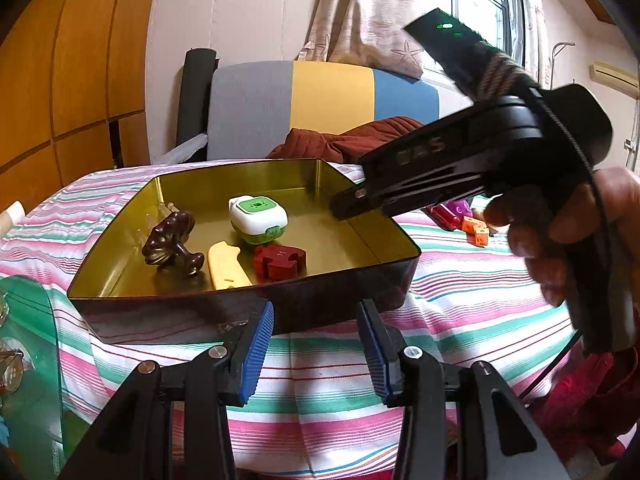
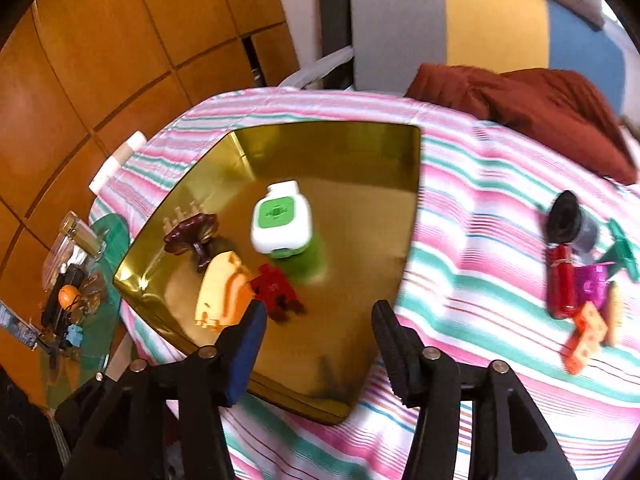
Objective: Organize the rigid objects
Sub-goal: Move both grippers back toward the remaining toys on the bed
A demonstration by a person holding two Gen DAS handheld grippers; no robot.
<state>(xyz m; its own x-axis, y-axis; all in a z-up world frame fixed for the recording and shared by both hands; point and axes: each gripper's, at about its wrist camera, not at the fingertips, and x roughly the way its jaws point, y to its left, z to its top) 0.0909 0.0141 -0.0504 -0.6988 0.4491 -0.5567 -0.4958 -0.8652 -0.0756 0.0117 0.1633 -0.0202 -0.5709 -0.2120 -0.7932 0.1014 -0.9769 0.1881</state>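
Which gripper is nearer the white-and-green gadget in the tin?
Right. The right gripper hangs open over the tin, above the gadget; the left gripper waits open outside its near wall.

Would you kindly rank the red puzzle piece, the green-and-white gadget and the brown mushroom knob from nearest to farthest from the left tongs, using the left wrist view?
1. Red puzzle piece, in the tin's near middle, closest to the left tongs.
2. Green-and-white gadget, just behind it.
3. Brown mushroom knob, far left in the tin.

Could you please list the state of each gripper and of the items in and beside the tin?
Left gripper: open, empty.
Right gripper: open, empty, over the tin.
Gold tin: lidless, holding four items.
Green-and-white device: in the tin.
Brown knob: on its side.
Red puzzle piece: lying flat.
Orange cubes: outside, on the cloth.
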